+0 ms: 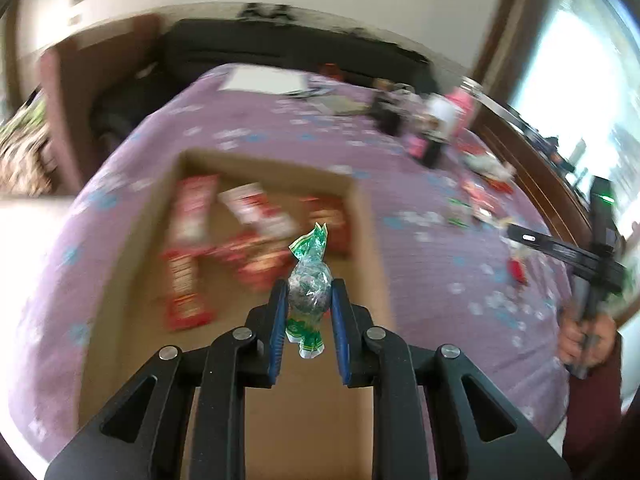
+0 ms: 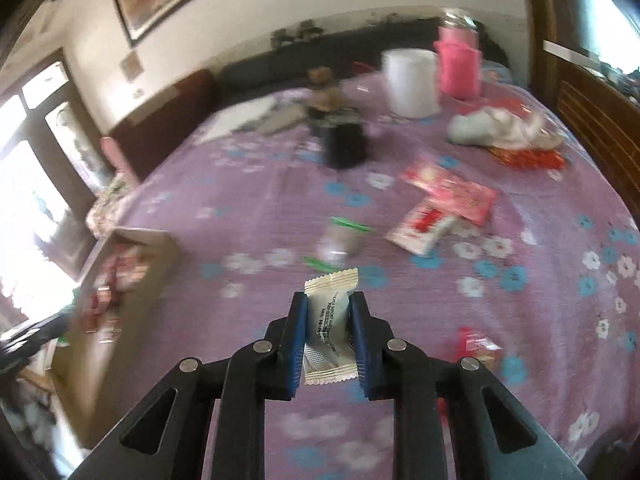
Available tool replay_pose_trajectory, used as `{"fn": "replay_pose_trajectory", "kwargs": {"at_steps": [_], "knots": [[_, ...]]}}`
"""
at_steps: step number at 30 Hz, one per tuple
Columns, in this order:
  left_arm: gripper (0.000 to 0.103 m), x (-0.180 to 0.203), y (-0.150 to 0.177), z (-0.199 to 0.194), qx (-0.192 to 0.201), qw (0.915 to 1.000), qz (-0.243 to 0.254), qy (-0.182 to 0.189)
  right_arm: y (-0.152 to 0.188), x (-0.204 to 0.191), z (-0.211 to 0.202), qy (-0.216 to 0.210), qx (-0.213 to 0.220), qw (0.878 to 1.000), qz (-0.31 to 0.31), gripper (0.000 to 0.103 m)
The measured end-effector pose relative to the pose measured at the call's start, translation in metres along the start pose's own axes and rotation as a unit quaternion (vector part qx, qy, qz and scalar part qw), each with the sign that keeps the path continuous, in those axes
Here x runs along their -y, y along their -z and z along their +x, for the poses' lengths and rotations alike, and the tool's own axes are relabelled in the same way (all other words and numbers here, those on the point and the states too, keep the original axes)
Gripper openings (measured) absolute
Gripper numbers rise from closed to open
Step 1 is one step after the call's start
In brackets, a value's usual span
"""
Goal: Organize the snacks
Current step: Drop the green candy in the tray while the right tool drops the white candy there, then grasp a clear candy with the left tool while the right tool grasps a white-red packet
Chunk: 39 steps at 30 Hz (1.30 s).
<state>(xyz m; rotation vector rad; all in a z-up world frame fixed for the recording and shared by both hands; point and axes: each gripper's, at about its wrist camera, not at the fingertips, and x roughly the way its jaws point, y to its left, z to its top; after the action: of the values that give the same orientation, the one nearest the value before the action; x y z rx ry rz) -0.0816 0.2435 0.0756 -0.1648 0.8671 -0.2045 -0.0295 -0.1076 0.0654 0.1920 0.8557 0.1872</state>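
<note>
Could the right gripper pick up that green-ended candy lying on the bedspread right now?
Probably not yet: the right gripper is shut on a white sachet. The green-ended candy lies unobstructed ahead.

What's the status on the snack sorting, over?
Left gripper clamps green candy over box. Right gripper clamps white packet. Nothing blocking.

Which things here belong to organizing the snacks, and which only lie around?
Belong: cardboard box, green-wrapped candy in left hand-held gripper, white sachet in right hand-held gripper.

Lying about: white roll, pink bag.
</note>
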Motion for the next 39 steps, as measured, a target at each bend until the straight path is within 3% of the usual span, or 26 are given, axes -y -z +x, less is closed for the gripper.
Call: {"fn": "replay_pose_trajectory", "kwargs": {"at_steps": [5,10,15,19,21,24,28,30,34,39], "knots": [[0.018,-0.045,0.014,0.005,-0.015,0.9981,-0.048,-0.035,-0.005,-0.069,-0.002,-0.054,-0.017,0.997,-0.046,0.022],[0.018,-0.063,0.024,0.013,-0.026,0.9965,-0.062,-0.049,0.005,-0.154,0.023,-0.098,-0.052,0.989,-0.101,0.022],[0.019,-0.072,0.027,0.012,-0.022,0.9945,-0.068,-0.076,0.021,-0.224,0.058,-0.126,-0.090,0.977,-0.144,0.021],[0.019,-0.075,0.029,0.001,-0.007,0.9925,-0.072,-0.099,0.035,-0.258,0.079,-0.130,-0.110,0.971,-0.168,0.021],[0.030,-0.074,0.031,-0.004,-0.003,0.9908,-0.076,-0.112,0.042,-0.270,0.089,-0.128,-0.118,0.968,-0.178,0.022],[0.053,-0.071,0.033,-0.014,0.012,0.9885,-0.078,-0.129,0.048,-0.275,0.095,-0.134,-0.121,0.967,-0.178,0.025],[0.055,-0.059,0.034,-0.031,0.043,0.9834,-0.063,-0.165,0.050,-0.272,0.093,-0.151,-0.121,0.967,-0.166,0.033],[0.063,-0.051,0.034,-0.037,0.052,0.9804,-0.056,-0.182,0.047,-0.267,0.084,-0.149,-0.107,0.970,-0.161,0.037],[0.066,-0.034,0.034,-0.047,0.067,0.9754,-0.040,-0.206,0.040,-0.253,0.062,-0.145,-0.081,0.974,-0.153,0.041],[0.066,-0.011,0.033,-0.053,0.074,0.9775,-0.024,-0.196,0.034,-0.213,0.036,-0.132,-0.056,0.981,-0.127,0.044]]}}
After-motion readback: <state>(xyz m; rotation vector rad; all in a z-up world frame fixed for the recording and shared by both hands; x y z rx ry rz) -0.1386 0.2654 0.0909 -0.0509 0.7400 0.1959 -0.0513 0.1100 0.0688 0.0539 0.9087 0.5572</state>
